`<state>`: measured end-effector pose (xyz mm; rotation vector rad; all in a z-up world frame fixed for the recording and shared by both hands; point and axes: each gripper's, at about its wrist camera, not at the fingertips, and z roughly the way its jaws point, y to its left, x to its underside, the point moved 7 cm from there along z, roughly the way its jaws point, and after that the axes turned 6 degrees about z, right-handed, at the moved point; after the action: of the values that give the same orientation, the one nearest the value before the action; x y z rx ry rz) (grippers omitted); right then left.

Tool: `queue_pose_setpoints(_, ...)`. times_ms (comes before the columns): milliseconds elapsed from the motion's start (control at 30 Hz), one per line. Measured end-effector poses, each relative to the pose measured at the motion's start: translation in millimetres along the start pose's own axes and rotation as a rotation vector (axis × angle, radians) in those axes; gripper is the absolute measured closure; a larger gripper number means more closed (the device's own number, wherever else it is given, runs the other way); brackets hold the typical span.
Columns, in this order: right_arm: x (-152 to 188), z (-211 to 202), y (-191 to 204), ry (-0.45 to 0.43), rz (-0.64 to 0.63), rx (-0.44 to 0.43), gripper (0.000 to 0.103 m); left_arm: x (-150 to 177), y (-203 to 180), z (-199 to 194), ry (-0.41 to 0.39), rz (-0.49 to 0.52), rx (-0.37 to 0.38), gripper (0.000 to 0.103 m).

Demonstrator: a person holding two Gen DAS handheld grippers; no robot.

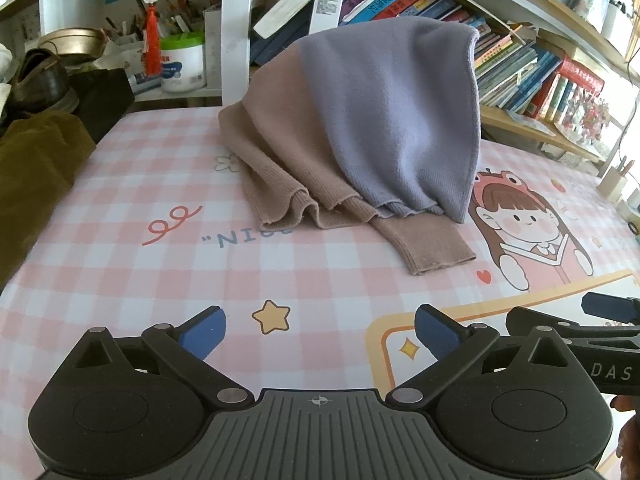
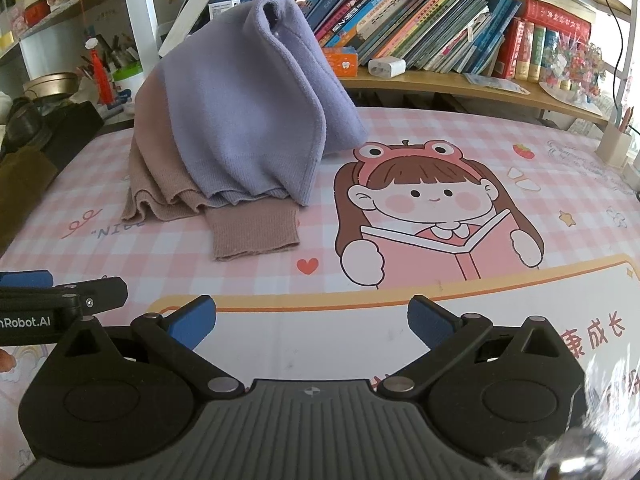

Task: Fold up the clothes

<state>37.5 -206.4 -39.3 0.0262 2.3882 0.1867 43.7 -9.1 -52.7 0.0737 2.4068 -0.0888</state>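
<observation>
A two-tone knitted sweater, lavender-blue on one half and light brown on the other (image 1: 360, 120) (image 2: 240, 120), is seen heaped on the pink checked cartoon-printed table mat (image 1: 160, 264) (image 2: 400, 288). The garment is propped up into a tall peak at the rear of the mat, with the lavender part draped over the top and down the right side, and the brown part gathered in folds on the left. The ribbed hem is rumpled in waves along the mat. One brown ribbed sleeve cuff (image 1: 432, 248) (image 2: 256, 232) is laid flat, extended forward from beneath the lavender edge
</observation>
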Motion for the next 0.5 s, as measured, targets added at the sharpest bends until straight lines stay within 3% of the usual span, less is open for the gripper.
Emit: queue_pose_setpoints(500, 0.6, -1.7, -0.8, 0.0, 0.005, -0.004, 0.0, -1.7, 1.7, -2.3, 0.0, 0.0, 0.002, 0.001)
